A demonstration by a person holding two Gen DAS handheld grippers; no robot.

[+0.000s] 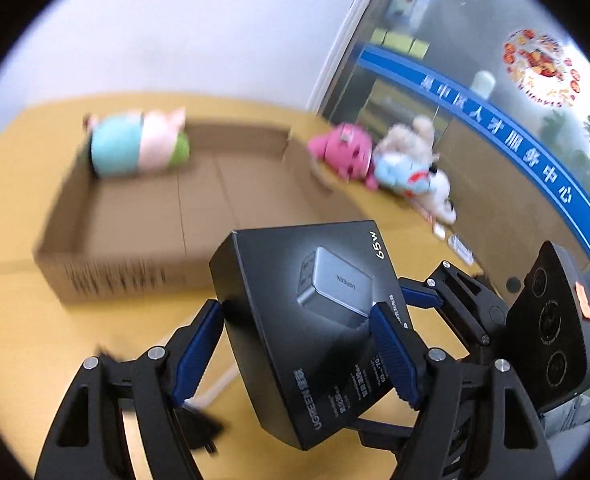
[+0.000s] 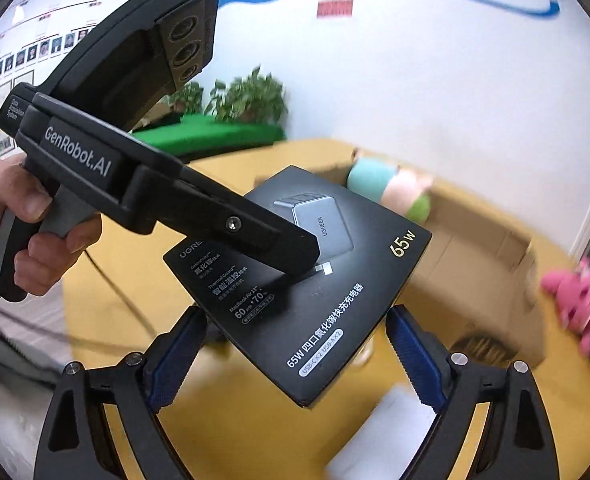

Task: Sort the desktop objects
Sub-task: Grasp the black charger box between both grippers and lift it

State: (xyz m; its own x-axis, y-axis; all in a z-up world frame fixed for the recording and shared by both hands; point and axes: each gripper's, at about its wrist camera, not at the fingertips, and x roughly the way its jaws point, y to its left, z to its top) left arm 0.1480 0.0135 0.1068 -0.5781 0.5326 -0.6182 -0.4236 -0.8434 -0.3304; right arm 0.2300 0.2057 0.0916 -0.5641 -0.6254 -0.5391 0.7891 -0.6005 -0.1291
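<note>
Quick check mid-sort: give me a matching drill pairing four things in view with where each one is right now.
Things:
1. UGREEN charger box
2. striped plush
3. pink plush
4. cardboard box

Places:
A. on the table, outside the carton
B. resting on the yellow table
C. inside the carton
D. held in the left claw

Pairs: 1-D, 2-C, 3-A, 4-B
</note>
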